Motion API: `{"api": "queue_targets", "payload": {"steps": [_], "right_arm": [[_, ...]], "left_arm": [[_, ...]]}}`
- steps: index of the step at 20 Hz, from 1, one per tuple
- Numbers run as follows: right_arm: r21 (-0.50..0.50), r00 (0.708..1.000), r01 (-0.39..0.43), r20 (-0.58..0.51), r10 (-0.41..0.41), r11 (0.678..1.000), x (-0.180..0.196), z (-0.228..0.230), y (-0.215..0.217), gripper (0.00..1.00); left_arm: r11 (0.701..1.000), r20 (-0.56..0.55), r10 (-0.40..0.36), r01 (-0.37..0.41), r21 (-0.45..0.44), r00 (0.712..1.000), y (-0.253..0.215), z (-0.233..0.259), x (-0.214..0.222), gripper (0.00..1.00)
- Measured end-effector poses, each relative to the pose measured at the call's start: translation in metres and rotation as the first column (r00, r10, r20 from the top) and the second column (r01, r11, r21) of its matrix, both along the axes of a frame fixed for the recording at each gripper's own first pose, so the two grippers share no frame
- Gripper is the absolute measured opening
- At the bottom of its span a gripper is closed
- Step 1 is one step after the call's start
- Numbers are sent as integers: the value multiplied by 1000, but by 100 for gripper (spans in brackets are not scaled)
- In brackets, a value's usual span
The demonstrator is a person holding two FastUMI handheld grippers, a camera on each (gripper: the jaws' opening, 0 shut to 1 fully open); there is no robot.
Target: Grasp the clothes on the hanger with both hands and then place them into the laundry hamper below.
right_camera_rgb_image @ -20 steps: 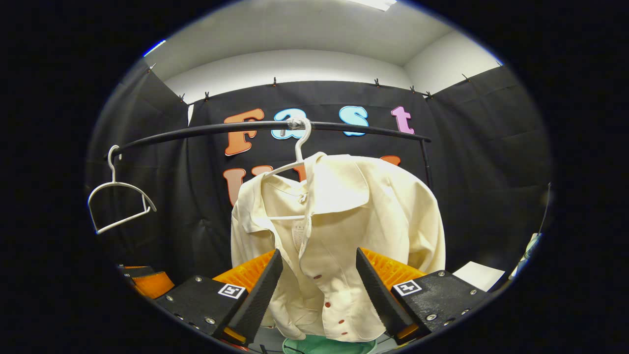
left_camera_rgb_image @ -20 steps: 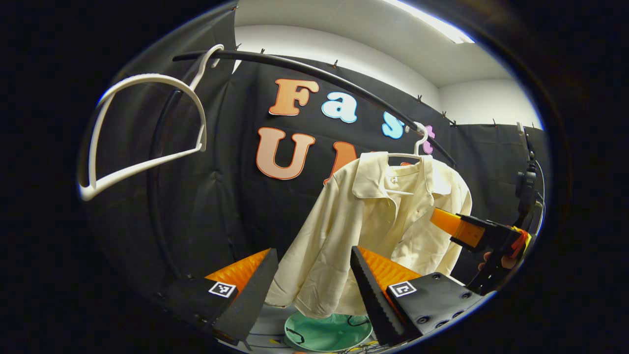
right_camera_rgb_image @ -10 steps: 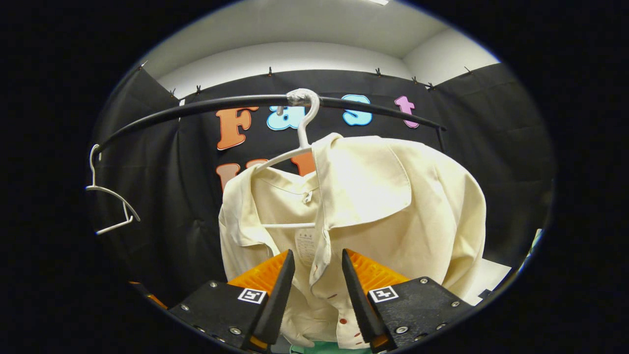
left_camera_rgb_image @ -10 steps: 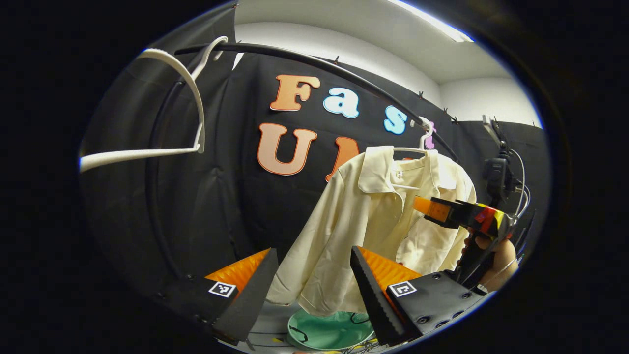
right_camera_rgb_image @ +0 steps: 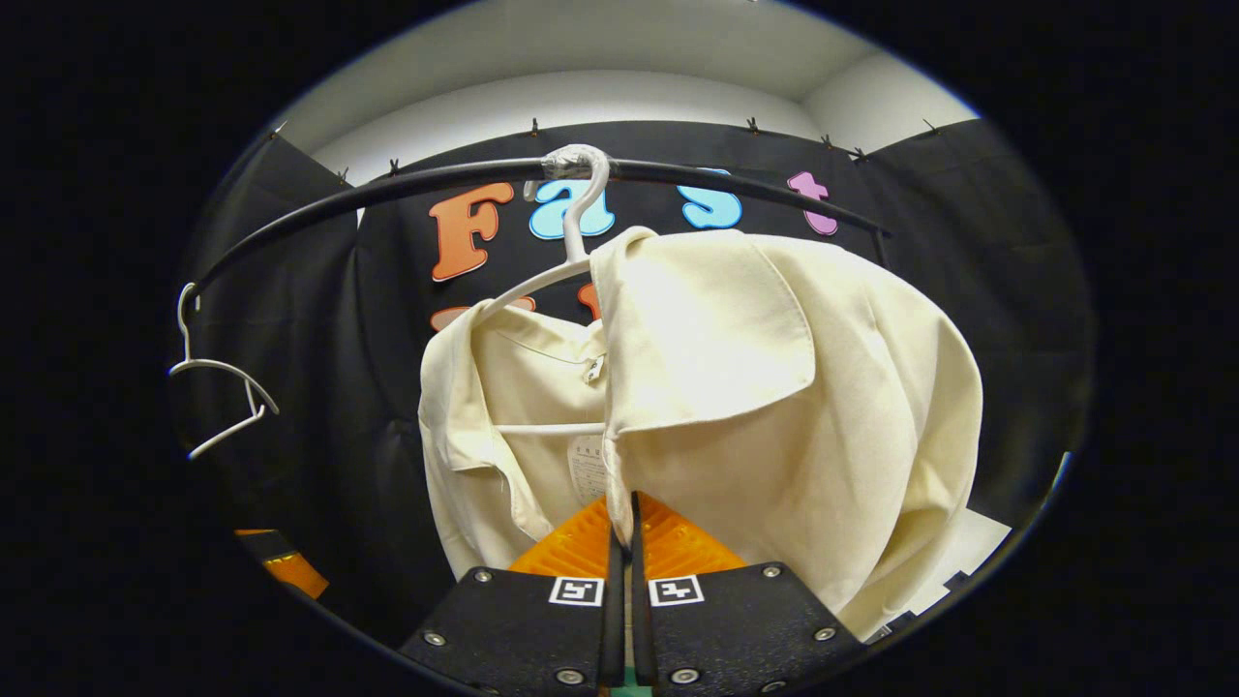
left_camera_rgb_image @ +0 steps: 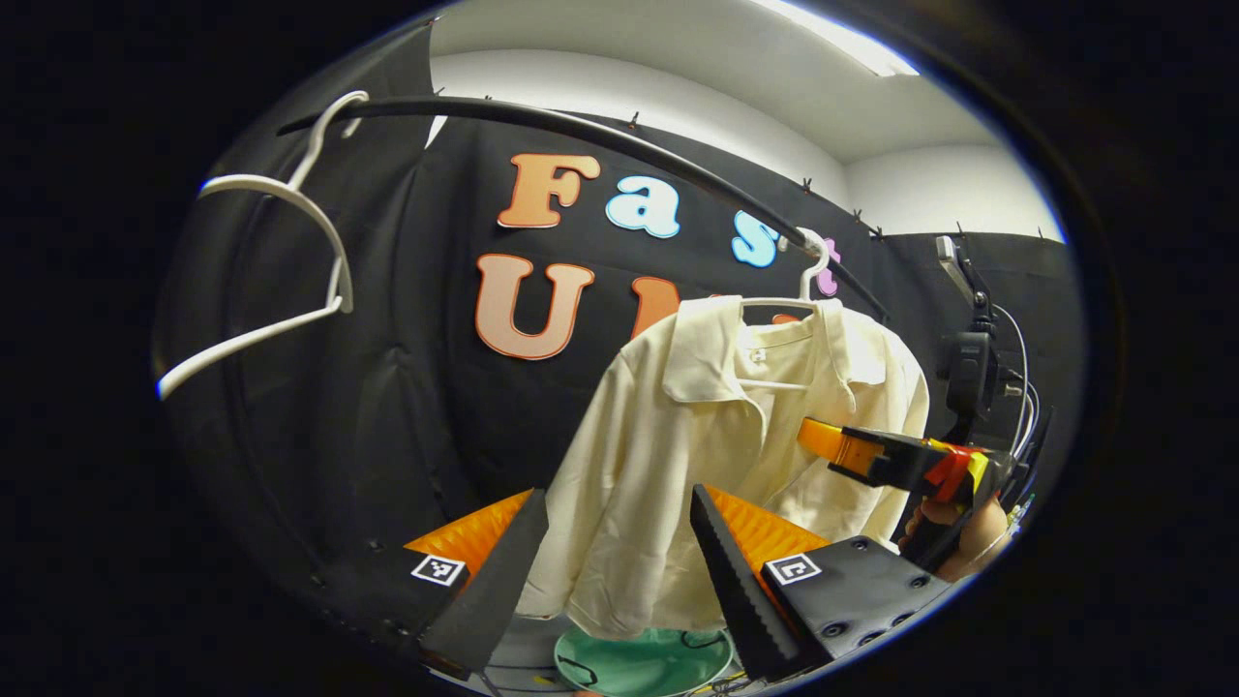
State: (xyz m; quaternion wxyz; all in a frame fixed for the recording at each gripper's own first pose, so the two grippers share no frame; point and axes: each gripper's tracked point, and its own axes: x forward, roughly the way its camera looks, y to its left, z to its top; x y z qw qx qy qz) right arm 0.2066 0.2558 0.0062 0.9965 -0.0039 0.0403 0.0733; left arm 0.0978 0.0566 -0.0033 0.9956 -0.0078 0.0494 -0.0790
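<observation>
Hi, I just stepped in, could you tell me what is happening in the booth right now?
A person holding a gripper in each hand is taking a cream shirt off a white hanger on the black rail. The right gripper has its jaws closed on the shirt's front edge below the collar. The left gripper is open, its jaws apart in front of the sleeve. The shirt is on the hanger, and the green hamper sits below it.

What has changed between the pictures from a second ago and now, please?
The right tool moved in and closed its fingers on the front edge of the cream shirt; a second ago they were wide open. The left tool remains open, short of the shirt. The shirt still hangs on its white hanger from the black rail.
</observation>
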Motion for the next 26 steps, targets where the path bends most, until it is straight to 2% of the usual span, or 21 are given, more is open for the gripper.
{"api": "queue_targets", "payload": {"steps": [1, 2, 3, 11, 12, 13, 14, 17, 18, 23, 24, 26], "right_arm": [[3, 1000, -6, -2, 6, 1000, -5, 2, -5, 2], [9, 1000, -14, -5, 14, 1000, -8, 4, -9, 2], [16, 1000, -22, -6, 22, 1000, -12, 7, -13, 2], [60, 998, -58, 13, 58, 996, -34, 28, -55, 0], [61, 998, -62, 19, 61, 996, -37, 29, -59, 0], [61, 998, -63, 23, 62, 996, -39, 32, -62, 0], [62, 998, -66, 27, 64, 996, -41, 33, -65, 0], [69, 996, -83, 27, 81, 994, -44, 37, -67, 0], [66, 996, -89, 27, 87, 994, -44, 40, -66, 0], [46, 993, -106, 46, 104, 993, -52, 46, -67, 0], [47, 993, -109, 45, 107, 993, -52, 47, -67, 0], [51, 993, -109, 46, 107, 993, -53, 46, -68, 0]], "left_arm": [[1000, -1, -13, 13, 3, 1000, -10, 2, 5, 100], [1000, 3, -26, 26, 8, 1000, -21, 5, 9, 94], [999, 8, -36, 36, 13, 999, -31, 6, 12, 97], [996, -12, -89, 90, 12, 996, -95, 1, 59, 97], [996, -11, -94, 94, 11, 996, -101, 1, 65, 94], [996, -8, -93, 93, 11, 996, -105, 0, 71, 97], [996, -7, -91, 91, 13, 996, -108, 0, 77, 94], [998, -15, -60, 60, 17, 998, -111, -5, 99, 94], [999, -16, -50, 50, 18, 999, -111, -6, 106, 97], [1000, -69, -9, 9, -2, 998, -111, -22, 135, 97], [1000, -78, -11, 11, 1, 997, -111, -24, 139, 100], [1000, -78, -10, 11, 16, 997, -110, -26, 140, 90]]}}
